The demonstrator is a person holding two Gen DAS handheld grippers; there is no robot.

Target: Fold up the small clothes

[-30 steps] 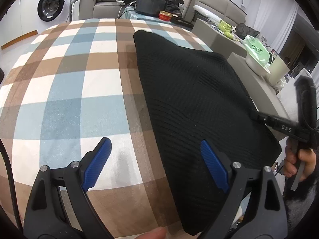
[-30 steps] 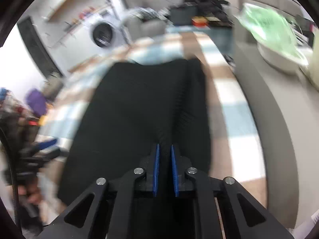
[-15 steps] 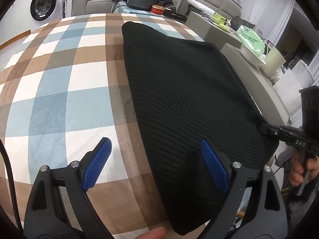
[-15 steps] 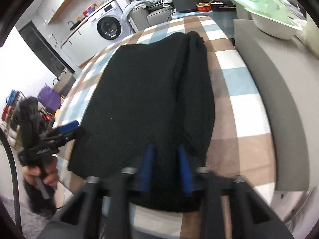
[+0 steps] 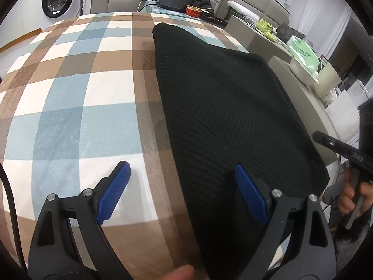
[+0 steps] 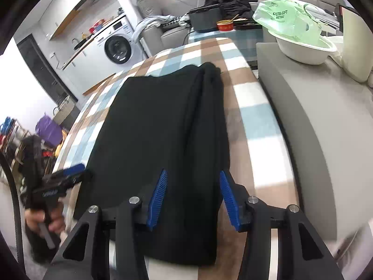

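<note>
1. Black garment (image 5: 221, 107): matt ribbed knit cloth.
2. Checked blanket (image 5: 77, 98): soft, short-napped fabric.
3. Left gripper (image 5: 181, 186): matt black plastic arms, ridged blue pads, bright metal pins.
4. White bowl (image 6: 305, 51): smooth, glossy.

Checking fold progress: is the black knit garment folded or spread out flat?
Folded. The black knit garment lies on the checked cloth as a compact rectangle, with a doubled layer ridged along its right side.

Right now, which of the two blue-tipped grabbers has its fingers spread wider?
The left gripper: its fingers straddle the black garment's edge and the checked cloth. The right gripper is narrower, its jaws opening over the garment.
</note>
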